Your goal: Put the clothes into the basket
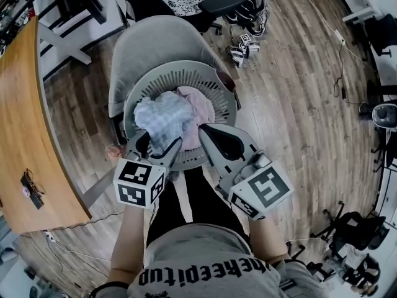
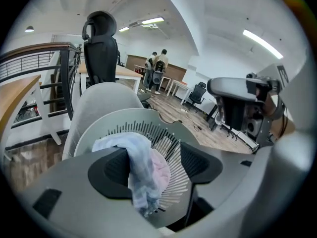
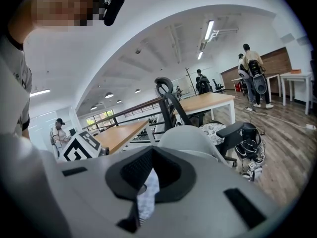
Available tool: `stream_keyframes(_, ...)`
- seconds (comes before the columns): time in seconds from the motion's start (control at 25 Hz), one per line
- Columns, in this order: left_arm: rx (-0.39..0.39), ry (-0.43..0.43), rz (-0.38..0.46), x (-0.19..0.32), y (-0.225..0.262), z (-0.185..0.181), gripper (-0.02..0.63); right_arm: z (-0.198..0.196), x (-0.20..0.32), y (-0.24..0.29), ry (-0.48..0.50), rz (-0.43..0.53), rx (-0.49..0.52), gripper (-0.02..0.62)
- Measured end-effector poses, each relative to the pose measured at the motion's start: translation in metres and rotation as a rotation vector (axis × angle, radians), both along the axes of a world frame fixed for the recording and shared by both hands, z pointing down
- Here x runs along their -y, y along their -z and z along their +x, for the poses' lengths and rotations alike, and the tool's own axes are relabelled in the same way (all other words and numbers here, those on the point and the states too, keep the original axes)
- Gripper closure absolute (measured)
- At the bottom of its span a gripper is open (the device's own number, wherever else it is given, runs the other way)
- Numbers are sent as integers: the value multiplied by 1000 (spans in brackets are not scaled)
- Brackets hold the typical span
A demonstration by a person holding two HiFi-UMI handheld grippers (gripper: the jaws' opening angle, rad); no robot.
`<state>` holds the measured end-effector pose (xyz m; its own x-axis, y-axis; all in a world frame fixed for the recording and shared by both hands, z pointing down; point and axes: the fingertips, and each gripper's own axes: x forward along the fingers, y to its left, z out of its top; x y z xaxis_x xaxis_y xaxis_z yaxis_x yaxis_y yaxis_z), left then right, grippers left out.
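Observation:
A round grey slatted basket (image 1: 180, 70) stands on a grey chair in front of me. In it lie a pale blue-white cloth (image 1: 164, 117) and a pink cloth (image 1: 197, 104). My left gripper (image 1: 160, 148) hangs over the basket's near rim with its jaws wide. The pale blue cloth (image 2: 141, 167) drapes loosely between them, over the pink cloth (image 2: 159, 170), and the pads do not press it. My right gripper (image 1: 208, 135) is beside it at the cloth's right edge. Its jaws (image 3: 148, 175) are closed, with a strip of the pale cloth (image 3: 147, 197) caught in the slit.
The grey chair (image 1: 155, 39) holds the basket (image 2: 114, 120). A long wooden table (image 1: 25, 123) runs along the left. A black office chair (image 1: 223, 2) and a tangle of gear (image 1: 245, 45) lie beyond on the wood floor. People stand far off.

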<state>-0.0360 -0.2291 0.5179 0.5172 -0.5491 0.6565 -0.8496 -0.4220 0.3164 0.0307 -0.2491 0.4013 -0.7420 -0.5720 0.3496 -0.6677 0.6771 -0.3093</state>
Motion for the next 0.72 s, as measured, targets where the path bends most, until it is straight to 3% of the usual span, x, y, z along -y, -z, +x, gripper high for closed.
stream_keyframes(0.16,52,-50,-56,-9,-6,-2,304,-7,-3,3,5,4,2,586)
stream_keyframes(0.72,98,-19,-89,-27,-5,-23,264,-14,-15,7,7,13,14,586)
